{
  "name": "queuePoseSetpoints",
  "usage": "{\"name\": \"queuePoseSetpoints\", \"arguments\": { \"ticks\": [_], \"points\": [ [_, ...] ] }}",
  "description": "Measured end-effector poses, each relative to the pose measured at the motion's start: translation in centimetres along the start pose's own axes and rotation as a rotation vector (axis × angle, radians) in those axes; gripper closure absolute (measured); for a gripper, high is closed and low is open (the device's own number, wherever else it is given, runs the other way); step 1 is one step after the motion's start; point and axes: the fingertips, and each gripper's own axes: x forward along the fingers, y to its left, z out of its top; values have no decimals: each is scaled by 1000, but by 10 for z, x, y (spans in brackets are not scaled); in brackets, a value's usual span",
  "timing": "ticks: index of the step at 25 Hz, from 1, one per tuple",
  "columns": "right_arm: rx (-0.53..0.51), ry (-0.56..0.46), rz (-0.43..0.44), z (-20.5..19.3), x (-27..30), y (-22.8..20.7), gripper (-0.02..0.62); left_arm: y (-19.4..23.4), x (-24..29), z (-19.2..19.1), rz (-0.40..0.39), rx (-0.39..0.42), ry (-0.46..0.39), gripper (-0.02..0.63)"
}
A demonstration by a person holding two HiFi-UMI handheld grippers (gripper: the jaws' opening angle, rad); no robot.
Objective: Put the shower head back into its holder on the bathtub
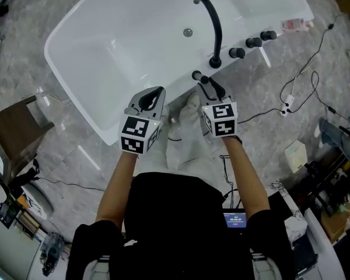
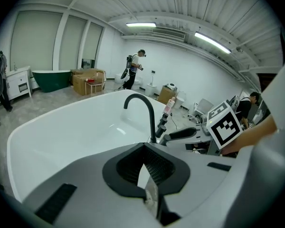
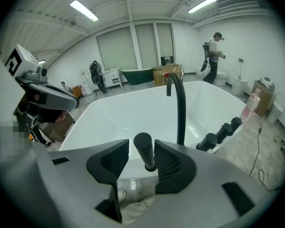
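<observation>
black shower head [image 3: 144,155] stands upright in its holder on the tub [image 1: 121,51] rim, between the spread fingers of the right gripper [image 1: 212,88], ungripped; left gripper [image 2: 144,152] fingers pressed together, empty.

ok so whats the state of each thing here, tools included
bathtub: no water in it
faucet: no water running
shower head: upright on the bathtub rim, looks docked
right tool: open, jaws either side of the shower head, gap showing on one side
left tool: shut, nothing in it
</observation>
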Motion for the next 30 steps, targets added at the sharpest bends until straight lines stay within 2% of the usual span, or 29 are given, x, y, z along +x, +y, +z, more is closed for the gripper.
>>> {"name": "queuePoseSetpoints", "arguments": {
  "ticks": [3, 8, 10, 14, 17, 21, 25, 30],
  "points": [
    [23, -32, -23, 21, -23, 0, 440, -2, -16, 23, -10, -11, -40, 594],
    [36, -92, -60, 60, -61, -4, 499, -16, -34, 61, -33, 23, -97, 594],
    [22, -132, -80, 77, -81, -3, 532, -23, -45, 74, -41, 42, -119, 594],
    [-13, -208, -125, 109, -121, -1, 553, -35, -68, 101, -48, 84, -165, 594],
    [-25, -255, -153, 126, -148, 0, 565, -46, -83, 116, -47, 119, -198, 594],
    [-27, -362, -152, 161, -184, 7, 571, -64, -99, 137, -48, 217, -223, 594],
    [-75, -438, -172, 190, -217, 18, 571, -81, -112, 152, -86, 240, -252, 594],
    [-99, -524, -194, 220, -253, 25, 571, -93, -131, 182, -95, 289, -312, 594]
  ]
}}
